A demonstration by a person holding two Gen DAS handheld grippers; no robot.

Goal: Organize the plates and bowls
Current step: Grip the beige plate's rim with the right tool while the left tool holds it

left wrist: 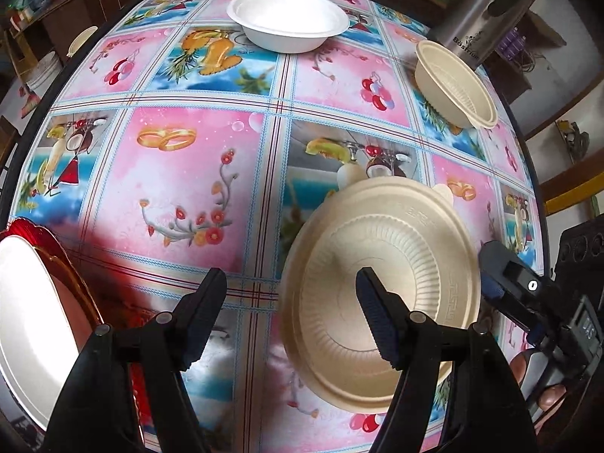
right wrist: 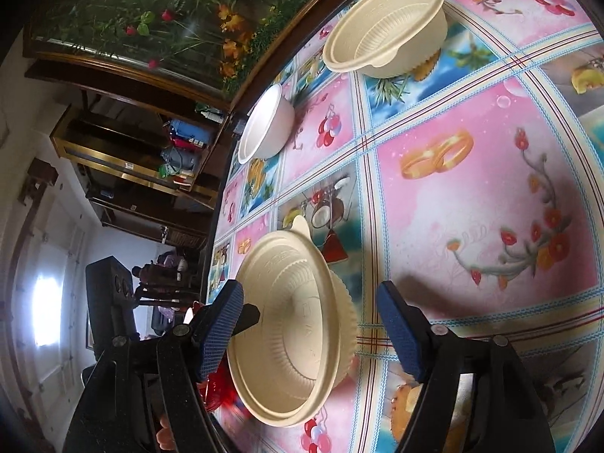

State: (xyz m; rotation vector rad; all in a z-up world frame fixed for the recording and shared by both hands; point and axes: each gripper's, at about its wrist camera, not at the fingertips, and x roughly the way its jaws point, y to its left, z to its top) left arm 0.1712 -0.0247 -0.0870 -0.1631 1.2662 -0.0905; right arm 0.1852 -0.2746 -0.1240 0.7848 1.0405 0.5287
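The left tongs point(left wrist: 292, 300) were held wide, steeply downward, one finger over the near bowl point(left wrist: 381, 294). The right tongs point(right wrist: 311, 324) were angled lower, spread around it, untouching.

Cream ribbed bowl point(left wrist: 381, 294) on pink-and-blue pictured tablecloth point(left wrist: 181, 188).

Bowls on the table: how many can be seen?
3. A beige bowl lies nearest, between both tongs; a second beige bowl stands by the steel flask; a white bowl is at the far edge. Others may be hidden.
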